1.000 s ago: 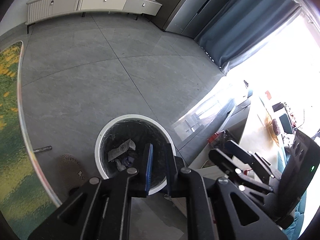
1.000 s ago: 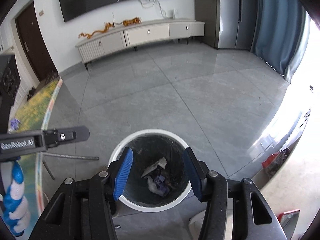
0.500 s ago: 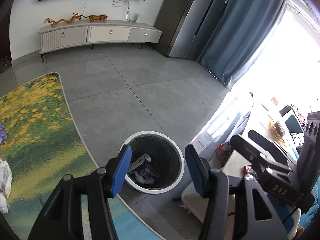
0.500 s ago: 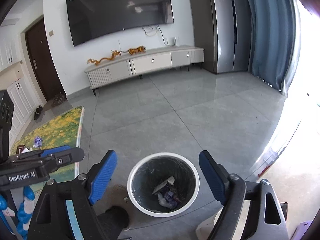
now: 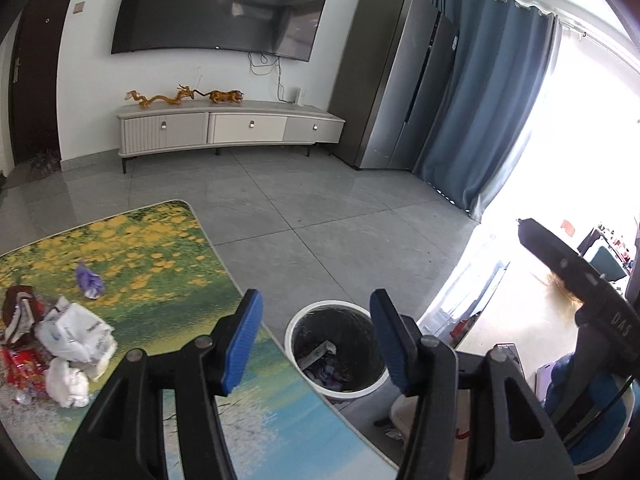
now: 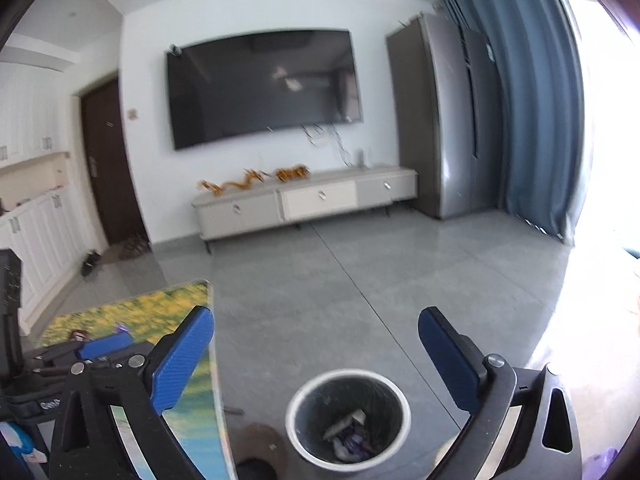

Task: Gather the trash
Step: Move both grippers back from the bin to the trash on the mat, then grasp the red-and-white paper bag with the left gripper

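Note:
A white-rimmed trash bin [image 5: 294, 334] with a black liner stands on the grey floor beside the table and holds paper and wrappers [image 5: 324, 360]. My left gripper [image 5: 316, 340] hangs open above and before it, with nothing between its blue pads. In the right wrist view the bin [image 6: 294, 408] lies low between the blue pads of my right gripper [image 6: 316, 360], whose jaws are opening wide and hold nothing. On the flowered table [image 5: 160, 272] lie crumpled white bags [image 5: 74, 332], a purple wrapper [image 5: 90, 282] and red packets [image 5: 20, 364].
A grey tiled floor [image 5: 320, 208] stretches to a white TV cabinet [image 5: 228, 128] under a wall TV. A grey fridge [image 5: 396, 88] and blue curtain [image 5: 492, 120] stand at the right. A dark round object [image 6: 256, 444] sits on the floor by the bin.
Both grippers have risen and tilted up away from the bin. The left jaws went from nearly shut to open, and the right jaws spread wider. The table's trash has come into view.

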Motion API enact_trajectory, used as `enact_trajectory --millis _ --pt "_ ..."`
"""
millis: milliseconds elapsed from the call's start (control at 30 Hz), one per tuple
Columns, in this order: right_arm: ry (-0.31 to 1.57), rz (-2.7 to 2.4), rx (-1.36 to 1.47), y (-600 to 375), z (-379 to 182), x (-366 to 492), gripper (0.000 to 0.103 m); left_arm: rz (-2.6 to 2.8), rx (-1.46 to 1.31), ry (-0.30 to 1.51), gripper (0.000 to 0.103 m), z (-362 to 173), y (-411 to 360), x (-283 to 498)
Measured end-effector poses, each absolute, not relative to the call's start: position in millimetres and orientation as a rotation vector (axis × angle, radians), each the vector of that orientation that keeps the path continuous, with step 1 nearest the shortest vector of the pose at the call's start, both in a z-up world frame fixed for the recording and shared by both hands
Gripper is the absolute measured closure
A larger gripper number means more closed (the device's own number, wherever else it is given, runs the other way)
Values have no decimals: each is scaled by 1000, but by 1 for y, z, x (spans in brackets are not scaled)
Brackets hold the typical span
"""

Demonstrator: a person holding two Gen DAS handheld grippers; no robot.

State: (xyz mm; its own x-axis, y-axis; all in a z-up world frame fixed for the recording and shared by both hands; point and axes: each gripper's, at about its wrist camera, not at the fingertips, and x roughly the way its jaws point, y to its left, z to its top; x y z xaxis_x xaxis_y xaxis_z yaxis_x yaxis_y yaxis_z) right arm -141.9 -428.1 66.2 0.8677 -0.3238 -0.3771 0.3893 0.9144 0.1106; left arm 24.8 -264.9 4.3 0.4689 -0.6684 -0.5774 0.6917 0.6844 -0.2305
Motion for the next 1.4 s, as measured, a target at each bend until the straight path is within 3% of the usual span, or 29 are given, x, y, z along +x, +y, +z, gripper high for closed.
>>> enact_trajectory --millis 400,533,633,1300,1400 --pt "244 -186 170 -380 96 -146 0 -673 2 596 47 28 -171 4" --pt "276 -124 163 -361 96 -134 0 -626 -5 563 38 33 -136 -2" --pt "307 -87 141 -344 94 -121 0 -583 -9 543 37 34 -109 -6" --pt "484 143 135 -249 61 -57 0 -293 -142 609 33 -28 82 24" --pt "524 182 131 -234 51 -43 4 -238 -153 626 33 -41 111 30"
